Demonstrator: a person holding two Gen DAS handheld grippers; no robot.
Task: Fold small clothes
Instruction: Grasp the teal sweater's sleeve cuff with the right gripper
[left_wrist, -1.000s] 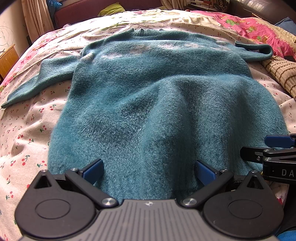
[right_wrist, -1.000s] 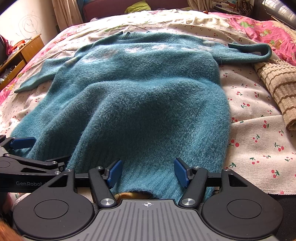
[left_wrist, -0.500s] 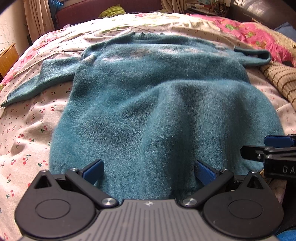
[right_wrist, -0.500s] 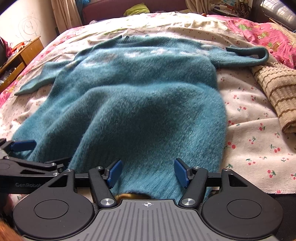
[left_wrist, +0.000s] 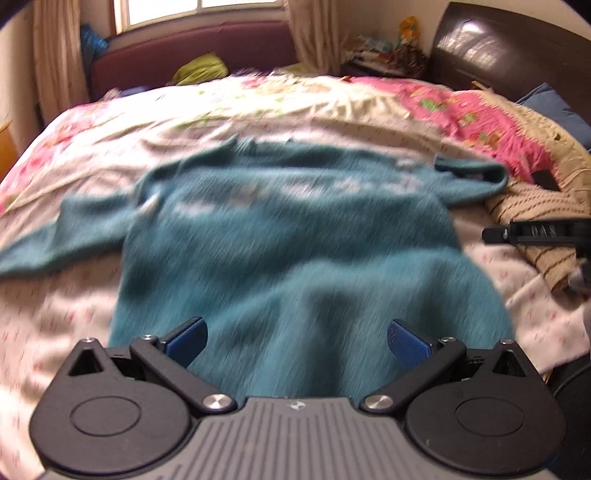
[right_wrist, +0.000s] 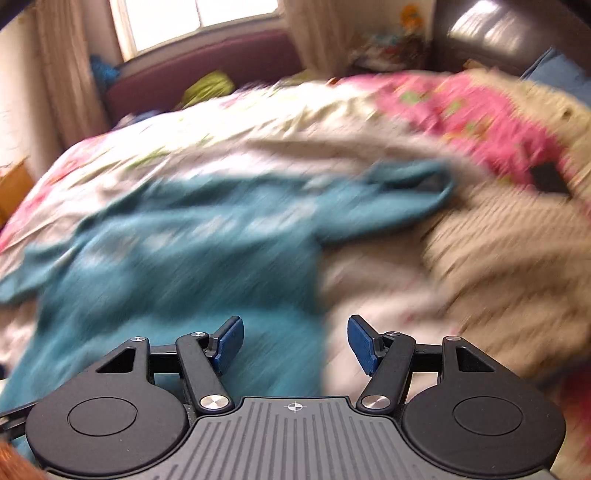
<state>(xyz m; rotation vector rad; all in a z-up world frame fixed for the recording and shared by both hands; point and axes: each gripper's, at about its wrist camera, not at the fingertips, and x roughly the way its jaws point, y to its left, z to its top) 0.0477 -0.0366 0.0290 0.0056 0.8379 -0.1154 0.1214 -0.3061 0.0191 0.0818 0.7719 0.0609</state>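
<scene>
A fuzzy teal sweater (left_wrist: 288, 251) lies spread flat on the bed, both sleeves out to the sides; it also shows in the right wrist view (right_wrist: 192, 258). Both views are motion-blurred. My left gripper (left_wrist: 297, 341) is open and empty above the sweater's near hem. My right gripper (right_wrist: 293, 343) is open and empty above the sweater's right edge, where it meets the sheet. The right gripper's tip (left_wrist: 532, 232) shows at the right edge of the left wrist view, raised above the bed.
The bed has a cherry-print sheet (left_wrist: 55, 306). A beige striped knit (left_wrist: 532, 206) and a pink floral quilt (left_wrist: 476, 118) lie to the right. A dark headboard (left_wrist: 509, 48) and a maroon bench (left_wrist: 192, 55) under the window stand behind.
Both grippers have lifted up and back from the sweater's hem, so the views now take in the far bed and window. The right gripper has swung right. The sweater lies flatter.
</scene>
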